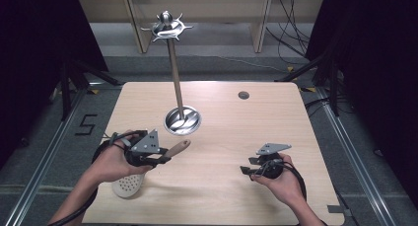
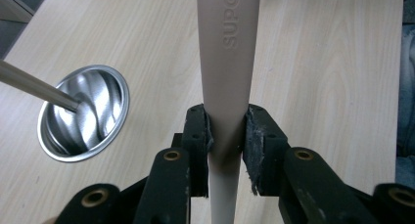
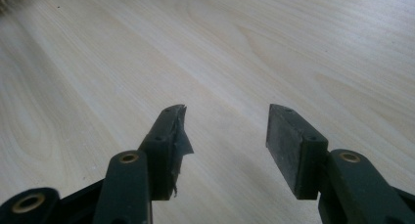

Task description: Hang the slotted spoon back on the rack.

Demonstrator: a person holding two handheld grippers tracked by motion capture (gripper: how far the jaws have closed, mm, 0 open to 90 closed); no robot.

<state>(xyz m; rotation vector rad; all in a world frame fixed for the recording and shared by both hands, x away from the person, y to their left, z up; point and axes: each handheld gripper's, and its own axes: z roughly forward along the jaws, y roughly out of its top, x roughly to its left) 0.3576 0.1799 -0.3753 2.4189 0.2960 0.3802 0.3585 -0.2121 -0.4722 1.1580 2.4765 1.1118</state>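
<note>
Left tool: we clamp the beige slotted spoon's handle.
Right tool: we hold it agape, empty, above the pale wooden worktop.

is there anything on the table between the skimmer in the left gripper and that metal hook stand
Nothing visible. The left gripper is shut on the skimmer by its beige handle, and the bare table runs from it to the stand's round base. The right gripper is open, off to the side.

A light wood table stands on a grey floor. Behind the table are wooden legs, black cables and dark curtains.
</note>
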